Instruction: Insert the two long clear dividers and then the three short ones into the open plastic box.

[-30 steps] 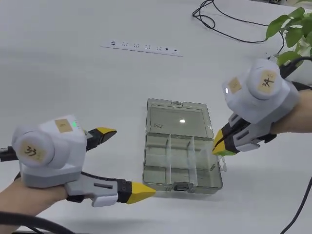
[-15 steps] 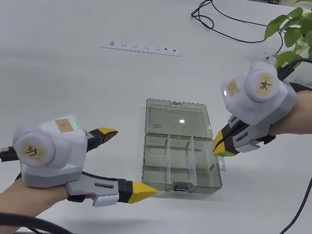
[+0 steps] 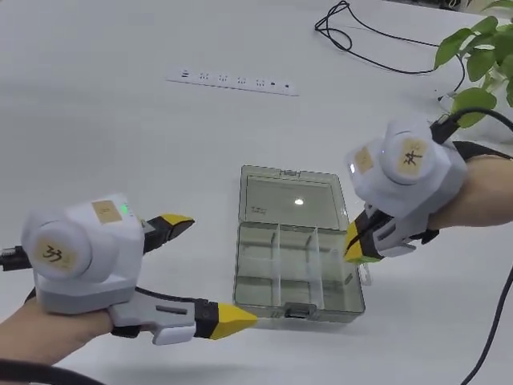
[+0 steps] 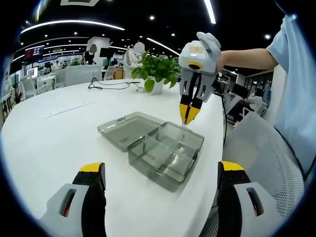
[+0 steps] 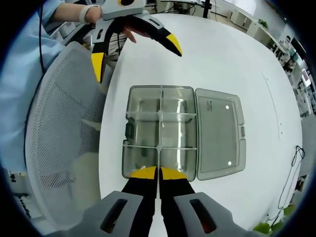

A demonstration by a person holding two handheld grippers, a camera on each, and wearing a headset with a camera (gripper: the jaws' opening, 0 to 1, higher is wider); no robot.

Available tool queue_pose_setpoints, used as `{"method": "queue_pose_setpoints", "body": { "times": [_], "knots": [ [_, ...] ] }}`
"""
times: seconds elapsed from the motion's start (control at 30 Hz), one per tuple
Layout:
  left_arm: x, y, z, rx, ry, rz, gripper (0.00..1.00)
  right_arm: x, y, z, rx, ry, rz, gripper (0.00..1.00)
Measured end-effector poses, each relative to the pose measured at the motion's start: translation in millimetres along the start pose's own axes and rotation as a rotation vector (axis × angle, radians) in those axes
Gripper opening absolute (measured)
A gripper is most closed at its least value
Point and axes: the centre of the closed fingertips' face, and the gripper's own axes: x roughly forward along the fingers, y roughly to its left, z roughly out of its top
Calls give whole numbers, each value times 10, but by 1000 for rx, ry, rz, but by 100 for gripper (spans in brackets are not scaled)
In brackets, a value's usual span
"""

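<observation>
Right gripper (image 3: 350, 245) has edged over plastic box (image 3: 295, 200), pinching short divider (image 4: 183, 128).

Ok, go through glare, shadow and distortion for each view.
Head view: soft even light, one glare spot on the lid, faint shadows on the table, sharp. Left gripper view: fisheye bends the table edge; ceiling light strips blown out; clear divider in the right hand-held gripper barely reads. Right gripper view: two glare spots on the lid, edges curved.
</observation>
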Motion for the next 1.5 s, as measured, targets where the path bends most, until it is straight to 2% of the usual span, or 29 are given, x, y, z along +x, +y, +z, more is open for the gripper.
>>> {"method": "queue_pose_setpoints", "body": {
  "times": [0.2,0.5,0.77,1.2,1.5],
  "knots": [
    [-11,1,-1,-2,-2,-2,96,93,-25,-35,2,7,10,2],
    [-26,28,-27,-11,1,0,95,127,-46,-52,-1,-4,15,2],
    [-15,29,-3,-16,-5,0,95,149,-61,-63,2,1,23,2],
    [-26,36,-19,-21,-2,6,95,221,-66,-80,38,1,60,2],
    [-29,22,-12,-20,-9,8,95,318,-50,-103,37,16,56,2]
  ]
}}
